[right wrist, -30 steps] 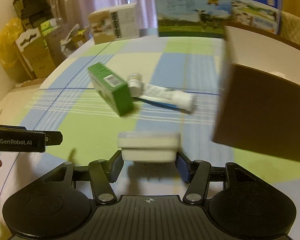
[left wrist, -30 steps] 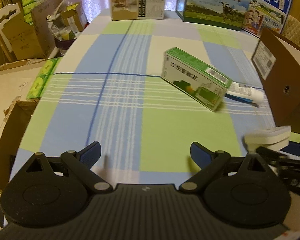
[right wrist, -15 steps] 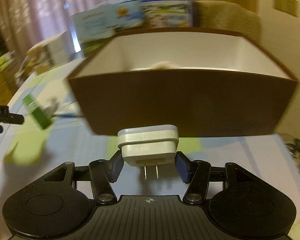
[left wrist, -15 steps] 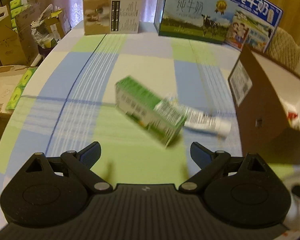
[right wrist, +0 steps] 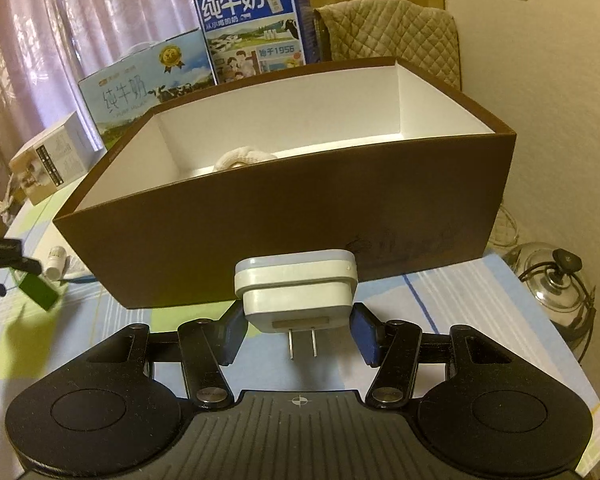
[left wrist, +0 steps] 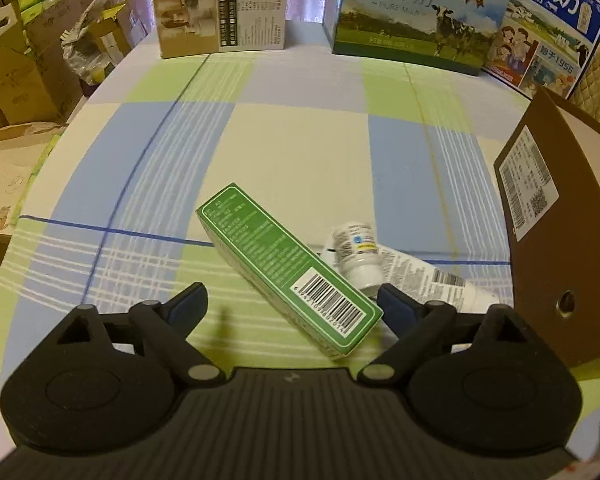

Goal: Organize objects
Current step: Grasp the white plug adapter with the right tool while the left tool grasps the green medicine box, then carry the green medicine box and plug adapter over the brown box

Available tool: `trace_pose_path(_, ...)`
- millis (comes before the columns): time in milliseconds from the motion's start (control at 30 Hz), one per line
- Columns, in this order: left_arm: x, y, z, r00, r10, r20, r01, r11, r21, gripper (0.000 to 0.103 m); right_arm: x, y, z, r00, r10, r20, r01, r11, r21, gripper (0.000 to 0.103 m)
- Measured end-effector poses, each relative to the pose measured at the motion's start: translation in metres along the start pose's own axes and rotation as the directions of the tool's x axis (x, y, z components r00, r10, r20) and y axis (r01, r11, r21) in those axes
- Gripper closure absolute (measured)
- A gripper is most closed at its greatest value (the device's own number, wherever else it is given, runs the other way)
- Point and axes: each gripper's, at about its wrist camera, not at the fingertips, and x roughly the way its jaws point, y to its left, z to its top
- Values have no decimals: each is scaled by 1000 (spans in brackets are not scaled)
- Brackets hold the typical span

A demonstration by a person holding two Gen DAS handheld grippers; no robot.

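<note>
I'd swung R gripper (right wrist: pixel 296 330), clamped on plug adapter (right wrist: pixel 296 292), up to brown box (right wrist: pixel 284 216); L gripper (left wrist: pixel 292 306), jaws apart, closed on green carton (left wrist: pixel 288 268). Drop-in next, I reckoned.

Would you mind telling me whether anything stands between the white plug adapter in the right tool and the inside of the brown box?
Yes: the brown box's near wall rises directly ahead of the white plug adapter held in the right tool. The adapter sits below the rim, so it probably must be lifted over it.
</note>
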Motion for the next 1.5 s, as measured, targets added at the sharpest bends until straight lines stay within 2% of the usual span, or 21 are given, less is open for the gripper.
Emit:
trace_pose_path(133,-11,19,-2,1000,19,21,-19,1000,20,27,4,0,1,1000,-1,-4,1,1000,21,50)
trace_pose_path(200,-11,26,-1,1000,25,16,-25,1000,19,29,5,-1,1,1000,-2,-6,2,1000,24,50)
trace_pose_path(367,0,40,6,998,-55,-21,53,993,-108,37,8,-4,-1,1000,-5,-11,5,1000,30,50)
trace_pose_path(433,6,43,8,996,-87,-35,80,985,-153,56,8,-5,-1,1000,-12,-7,12,999,30,50)
trace_pose_path(533,10,47,7,991,-124,-50,110,970,-218,61,10,-7,-1,1000,-15,-9,16,999,33,50)
trace_pose_path(633,5,49,6,991,-121,-57,109,976,-187,67,11,-7,-1,1000,-11,-11,11,999,36,50)
trace_pose_path(700,-2,49,2,991,-116,-73,106,986,-130,71,10,-7,-1,1000,-4,-9,5,999,33,50)
trace_pose_path(800,-16,43,-12,993,-70,-98,72,997,15,76,10,-5,-1,1000,6,-10,-6,1000,29,50)
trace_pose_path(867,-28,36,-28,994,-26,-105,40,991,128,77,10,-4,-1,1000,14,-12,-14,999,29,50)
trace_pose_path(933,-39,31,-45,994,-9,-108,30,980,197,77,9,-3,-1,1000,21,-13,-20,999,28,50)
trace_pose_path(1067,-59,28,-75,990,-29,-137,61,970,237,77,7,0,-1,999,37,-12,-36,999,21,50)
trace_pose_path(1167,-64,22,-83,989,-41,-143,77,964,254,77,6,4,-2,999,46,-13,-45,999,14,50)
trace_pose_path(1267,-63,15,-80,992,-26,-120,58,960,275,73,4,5,-1,999,50,-9,-50,999,13,50)
trace_pose_path(1333,-58,10,-75,992,-22,-120,55,960,276,65,3,5,-1,999,54,-5,-53,998,14,50)
trace_pose_path(1500,-49,3,-66,995,1,-99,28,957,288,66,0,7,1,998,57,2,-57,998,8,50)
